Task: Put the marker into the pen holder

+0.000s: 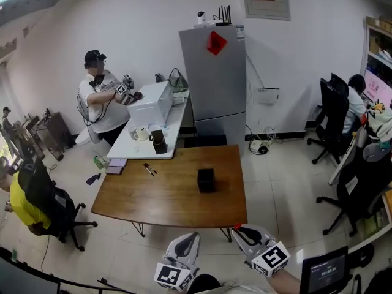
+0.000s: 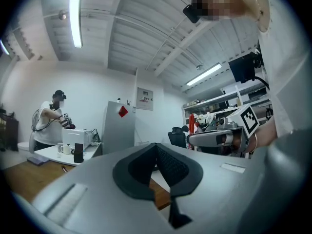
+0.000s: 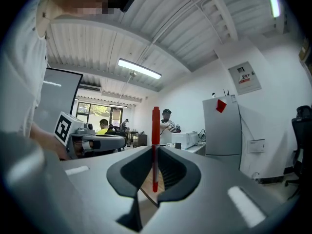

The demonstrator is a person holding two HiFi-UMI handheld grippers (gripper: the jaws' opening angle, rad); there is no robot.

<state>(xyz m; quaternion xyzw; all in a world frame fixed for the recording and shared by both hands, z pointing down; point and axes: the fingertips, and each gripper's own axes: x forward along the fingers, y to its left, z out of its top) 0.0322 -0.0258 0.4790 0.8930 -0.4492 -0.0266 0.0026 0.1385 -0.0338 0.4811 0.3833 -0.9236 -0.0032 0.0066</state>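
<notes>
The red marker [image 3: 155, 145] is clamped upright between the jaws of the right gripper [image 3: 155, 167], well short of the pen holder [image 1: 206, 180], which stands on the table [image 1: 165, 198]. The left gripper [image 2: 156, 155] is closed on nothing, likewise on the near side of the pen holder. The step is judged best done if the marker is carried above the pen holder, held vertical, centred over its opening, and lowered inside before the grip is loosened.

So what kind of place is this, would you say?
Most likely a shared office or lab workroom: a wooden table in the middle, rolling office chairs at desks along the sides, and a grey fridge against the back wall.
</notes>
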